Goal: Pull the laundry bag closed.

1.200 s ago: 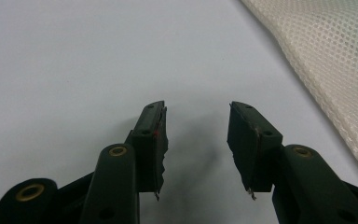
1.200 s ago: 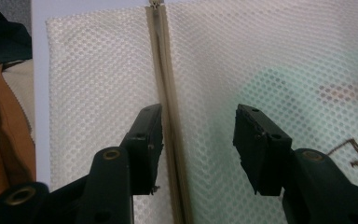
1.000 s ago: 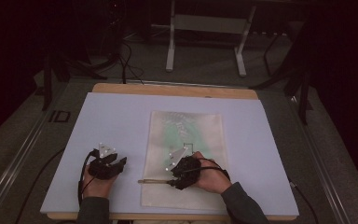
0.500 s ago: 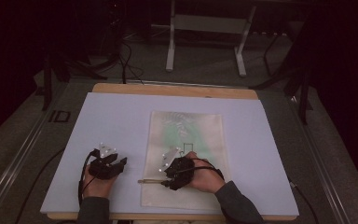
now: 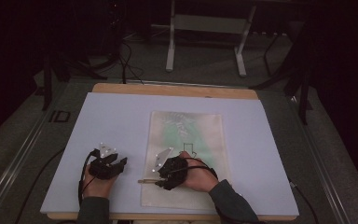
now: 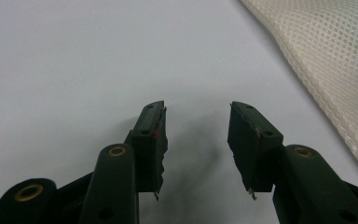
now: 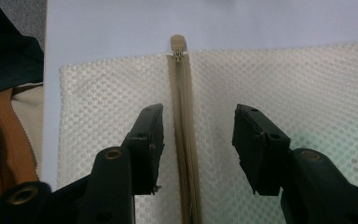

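Low over mesh bag (image 7: 279,88), right gripper (image 7: 198,140) agape.

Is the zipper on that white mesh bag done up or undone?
Cannot tell for sure. In the right gripper view the zipper looks closed along its visible run, with the slider at the bag's edge; nearer the fingers it blurs.

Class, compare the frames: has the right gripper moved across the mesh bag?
Yes. The right gripper has slid left along the mesh bag, ending closer to its left edge.
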`<state>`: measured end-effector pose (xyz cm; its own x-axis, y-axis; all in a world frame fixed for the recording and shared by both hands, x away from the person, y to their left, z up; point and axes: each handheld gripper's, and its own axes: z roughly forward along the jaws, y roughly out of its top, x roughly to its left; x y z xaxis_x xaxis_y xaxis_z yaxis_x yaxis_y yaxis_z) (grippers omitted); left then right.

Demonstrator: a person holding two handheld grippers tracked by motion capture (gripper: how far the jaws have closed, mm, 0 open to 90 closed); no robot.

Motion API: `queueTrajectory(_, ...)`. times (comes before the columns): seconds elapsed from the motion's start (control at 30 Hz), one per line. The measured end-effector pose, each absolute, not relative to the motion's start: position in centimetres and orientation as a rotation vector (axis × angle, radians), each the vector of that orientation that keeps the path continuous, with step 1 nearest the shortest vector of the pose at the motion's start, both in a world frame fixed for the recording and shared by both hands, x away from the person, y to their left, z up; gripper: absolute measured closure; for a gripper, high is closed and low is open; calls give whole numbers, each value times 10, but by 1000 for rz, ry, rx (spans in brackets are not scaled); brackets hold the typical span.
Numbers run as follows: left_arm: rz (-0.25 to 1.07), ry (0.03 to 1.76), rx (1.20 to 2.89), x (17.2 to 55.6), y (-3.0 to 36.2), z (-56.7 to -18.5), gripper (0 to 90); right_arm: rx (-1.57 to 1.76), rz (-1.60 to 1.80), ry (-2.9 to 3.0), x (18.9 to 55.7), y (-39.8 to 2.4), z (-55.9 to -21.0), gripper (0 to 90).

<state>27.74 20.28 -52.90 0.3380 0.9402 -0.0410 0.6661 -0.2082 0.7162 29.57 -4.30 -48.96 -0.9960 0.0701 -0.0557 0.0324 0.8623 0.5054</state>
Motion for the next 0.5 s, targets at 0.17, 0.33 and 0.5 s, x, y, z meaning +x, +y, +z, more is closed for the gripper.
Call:
queueTrajectory(0.17, 545, 1404, 1959, 277, 203, -529, 561, 65, 809, 2964, 296, -36, -489, 535)
queueTrajectory(0.33, 546, 1404, 1959, 277, 203, -529, 560, 45, 814, 2968, 295, -28, -489, 542)
queueTrajectory(0.5, 546, 1403, 1958, 277, 203, -529, 560, 22, 815, 2972, 293, -19, -490, 574)
